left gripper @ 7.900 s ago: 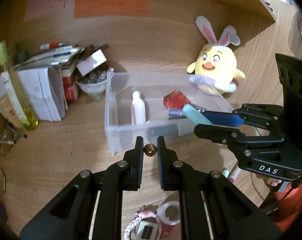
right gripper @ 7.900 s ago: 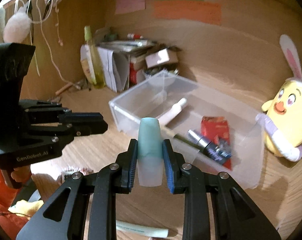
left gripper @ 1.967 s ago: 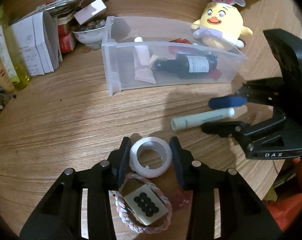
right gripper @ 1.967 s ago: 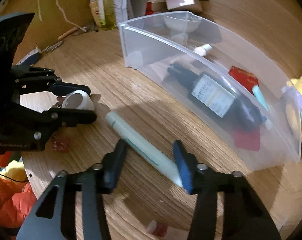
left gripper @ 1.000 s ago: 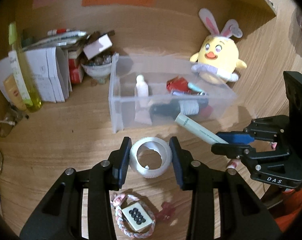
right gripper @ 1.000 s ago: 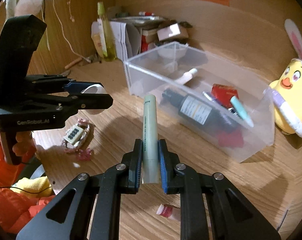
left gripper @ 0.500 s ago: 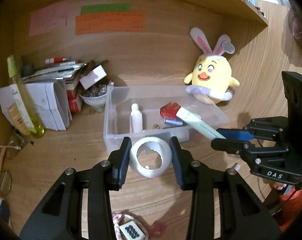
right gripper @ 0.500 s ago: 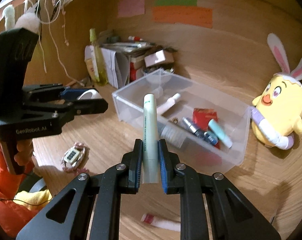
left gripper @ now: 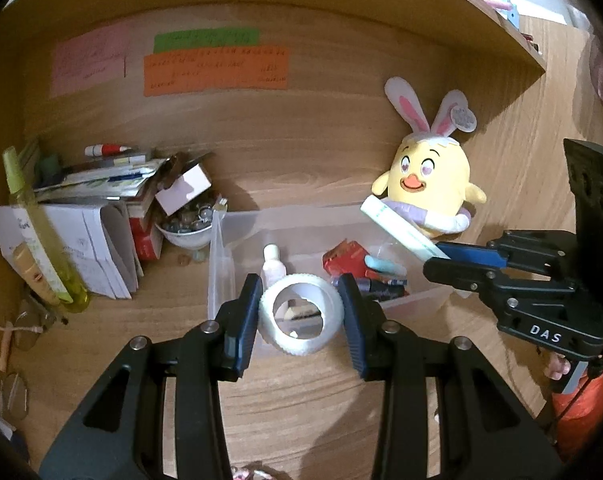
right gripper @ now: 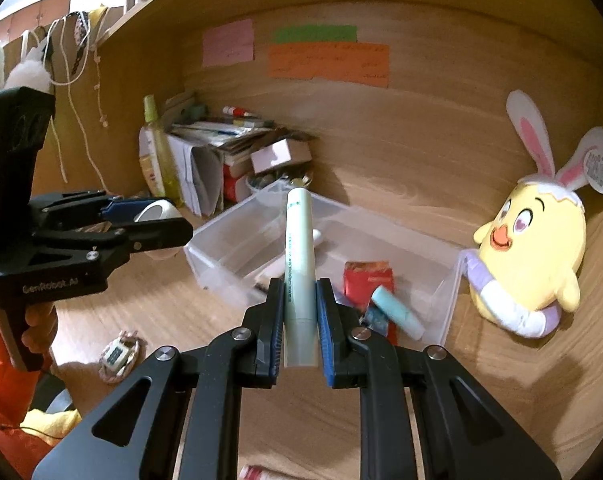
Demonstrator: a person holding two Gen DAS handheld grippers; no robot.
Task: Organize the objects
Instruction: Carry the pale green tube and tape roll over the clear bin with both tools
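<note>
My left gripper is shut on a white tape roll and holds it in the air just in front of the clear plastic bin. My right gripper is shut on a pale green tube, held upright above the near edge of the bin. The tube also shows in the left wrist view, over the bin's right end. Inside the bin lie a small white bottle, a red packet, a teal tube and a dark bottle.
A yellow plush chick stands behind the bin's right end. A stack of papers and boxes, a bowl of small items and a yellow-green bottle stand at left. A braided bracelet lies on the desk.
Both grippers have moved forward and up toward the bin, each still holding its object. The tape roll now hangs in front of the bin's near wall; the tube is over the bin.
</note>
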